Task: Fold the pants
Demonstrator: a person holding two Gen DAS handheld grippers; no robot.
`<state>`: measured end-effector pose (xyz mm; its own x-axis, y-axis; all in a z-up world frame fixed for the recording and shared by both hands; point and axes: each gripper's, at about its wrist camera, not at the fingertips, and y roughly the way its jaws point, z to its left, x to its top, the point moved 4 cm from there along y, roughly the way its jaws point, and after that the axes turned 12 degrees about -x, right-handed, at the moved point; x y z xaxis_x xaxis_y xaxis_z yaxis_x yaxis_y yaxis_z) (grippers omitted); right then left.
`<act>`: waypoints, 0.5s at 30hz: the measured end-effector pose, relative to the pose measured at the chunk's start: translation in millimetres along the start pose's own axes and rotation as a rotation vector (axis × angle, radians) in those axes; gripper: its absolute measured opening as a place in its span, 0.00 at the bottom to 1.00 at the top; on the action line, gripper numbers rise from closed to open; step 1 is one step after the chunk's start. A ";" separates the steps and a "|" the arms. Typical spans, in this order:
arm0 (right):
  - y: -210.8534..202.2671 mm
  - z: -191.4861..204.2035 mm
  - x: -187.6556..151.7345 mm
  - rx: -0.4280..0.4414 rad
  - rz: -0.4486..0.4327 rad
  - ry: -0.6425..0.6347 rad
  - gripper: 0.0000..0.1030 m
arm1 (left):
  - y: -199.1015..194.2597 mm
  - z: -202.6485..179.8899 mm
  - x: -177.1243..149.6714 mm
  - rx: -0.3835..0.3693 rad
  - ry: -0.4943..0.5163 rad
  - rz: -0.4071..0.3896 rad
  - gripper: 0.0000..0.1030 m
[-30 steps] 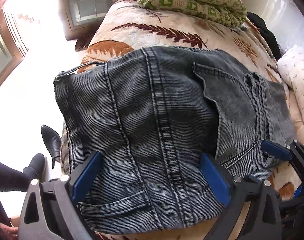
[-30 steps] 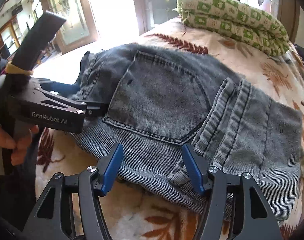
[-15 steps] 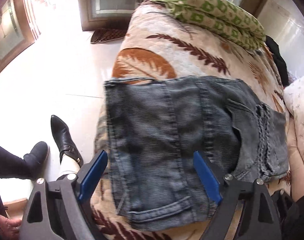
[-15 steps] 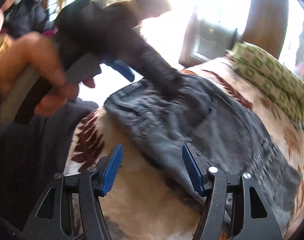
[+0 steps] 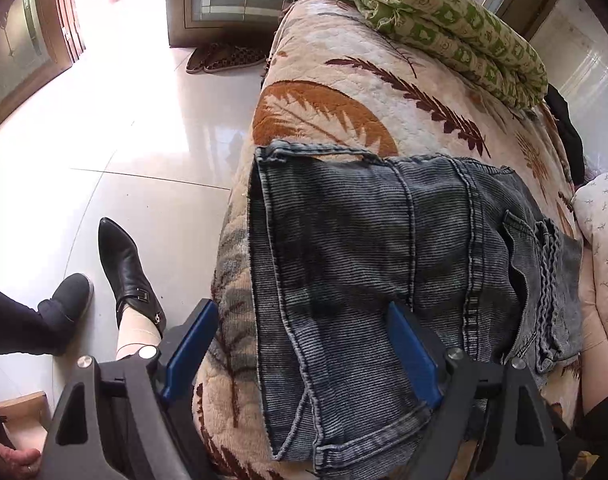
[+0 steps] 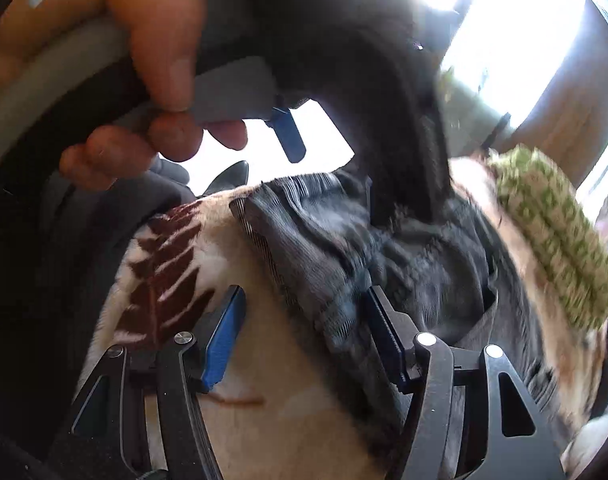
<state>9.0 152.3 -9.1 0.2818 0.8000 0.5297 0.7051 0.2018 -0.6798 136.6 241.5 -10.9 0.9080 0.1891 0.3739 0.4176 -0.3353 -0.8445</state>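
Folded dark grey corduroy pants [image 5: 383,240] lie flat on a leaf-patterned blanket [image 5: 323,112] at the bed's left edge. My left gripper [image 5: 302,350] hovers open over their near left part; the side edge runs between its blue pads, untouched. In the blurred right wrist view the pants [image 6: 323,240] show rumpled. My right gripper [image 6: 304,340] is low over the blanket [image 6: 164,264] by their near edge, and its jaws are closing. The fabric's edge sits just inside the right pad and is not pinched. A hand [image 6: 160,60] holding the left gripper fills the top.
A green patterned quilt [image 5: 455,28] lies folded at the bed's far end. A white pillow [image 5: 601,240] is at the right. On the tiled floor [image 5: 124,140] to the left are a person's black boots [image 5: 124,264] and slippers [image 5: 224,58] by a door.
The left gripper slid left to the pants' left edge and narrowed slightly. The right gripper rolled and swung left toward the near edge, its jaws narrowing; the hand with the left gripper looms closer.
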 end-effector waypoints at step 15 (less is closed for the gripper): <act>-23.8 -51.2 17.9 -0.025 -0.028 0.261 0.20 | -18.4 5.7 0.8 -0.100 -0.155 -0.039 0.86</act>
<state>30.5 132.9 42.5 0.4181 0.6212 0.6628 0.7296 0.2052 -0.6524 129.5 253.0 2.8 0.8783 0.3408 0.3354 0.4604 -0.4138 -0.7853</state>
